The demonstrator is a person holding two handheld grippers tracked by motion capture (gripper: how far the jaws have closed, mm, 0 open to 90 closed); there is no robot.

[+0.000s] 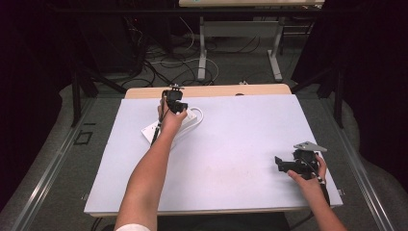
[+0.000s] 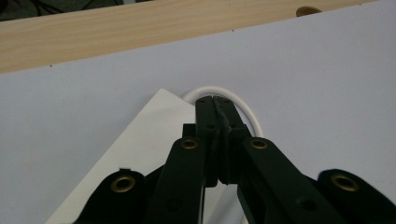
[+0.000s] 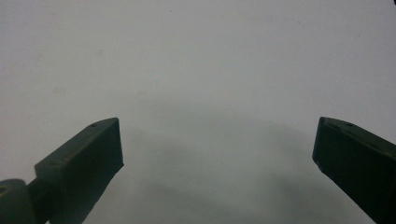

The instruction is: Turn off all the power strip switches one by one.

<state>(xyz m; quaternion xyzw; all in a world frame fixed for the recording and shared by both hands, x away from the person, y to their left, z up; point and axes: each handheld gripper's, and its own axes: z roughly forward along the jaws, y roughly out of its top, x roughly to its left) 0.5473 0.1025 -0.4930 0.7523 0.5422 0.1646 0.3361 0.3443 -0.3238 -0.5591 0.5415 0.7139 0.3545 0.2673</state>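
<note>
White power strip point(image 1: 185, 122), flat on the pale lavender tabletop point(image 1: 240, 144), towards the far-left corner, lying aslant to the far edge; its white cable point(image 1: 198, 113) loops out at the end nearer that edge. Left gripper point(image 1: 174, 107): held over the strip's far end, jaws pressed together with nothing between them; in the left gripper view the tips sit just in front of the cable loop point(image 2: 224, 93). Whether they touch the strip cannot be told. Right gripper point(image 1: 281, 164): near the right edge, towards the near-right corner, well apart from the strip, jaws spread wide over bare surface. Light wooden strip point(image 1: 207, 90) along the tabletop's far edge.
</note>
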